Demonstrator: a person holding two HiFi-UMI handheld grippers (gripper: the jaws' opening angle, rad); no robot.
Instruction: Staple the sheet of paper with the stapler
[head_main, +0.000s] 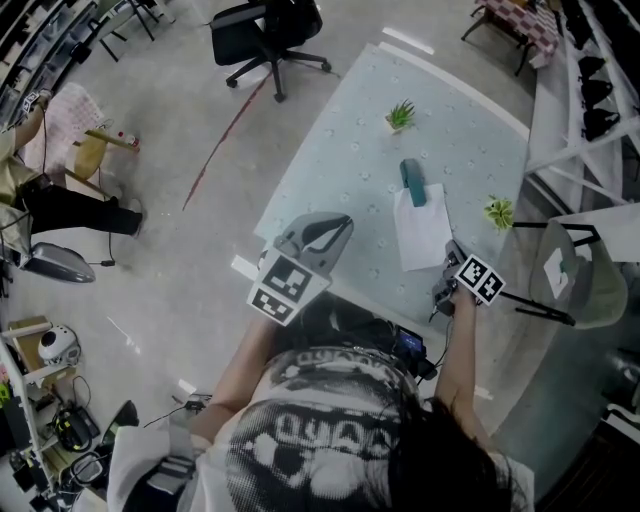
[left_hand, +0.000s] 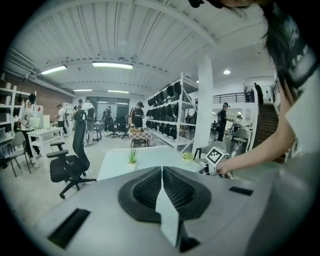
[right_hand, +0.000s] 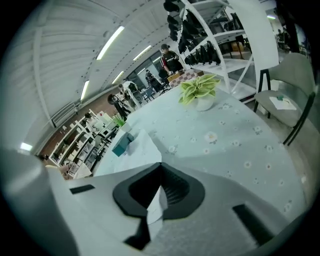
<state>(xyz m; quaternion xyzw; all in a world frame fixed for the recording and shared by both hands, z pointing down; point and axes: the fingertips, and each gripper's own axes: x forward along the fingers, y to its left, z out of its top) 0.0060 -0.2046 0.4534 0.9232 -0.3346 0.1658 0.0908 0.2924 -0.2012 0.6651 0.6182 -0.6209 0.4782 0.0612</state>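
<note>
In the head view, the sheet of paper (head_main: 422, 232) lies flat on the desk (head_main: 340, 170), close to the near edge and toward the right side. The stapler (head_main: 411, 181) rests at the sheet's far edge and seems to overlap it. The right gripper (head_main: 449, 258) sits just beside the sheet's near-right corner; whether it touches the paper cannot be told. The left gripper (head_main: 330, 228) hangs over the desk's near-left corner, well apart from the paper. One small plant (head_main: 400, 115) stands toward the far edge, and a second plant (head_main: 498, 212) stands at the right edge.

In the left gripper view, the tongs are pressed together with nothing between them, pointing across the desk.

In the right gripper view, the tongs are likewise pressed together and empty. The sheet lies just ahead and to the left, with the stapler at its far end.

The paper is probably light and limp, and it may slide on the cloth. A corner or free edge looks the best place to pinch it. The stapler looks rigid, smooth and heavier, so a grip across its narrow body near the middle should hold it best.
</note>
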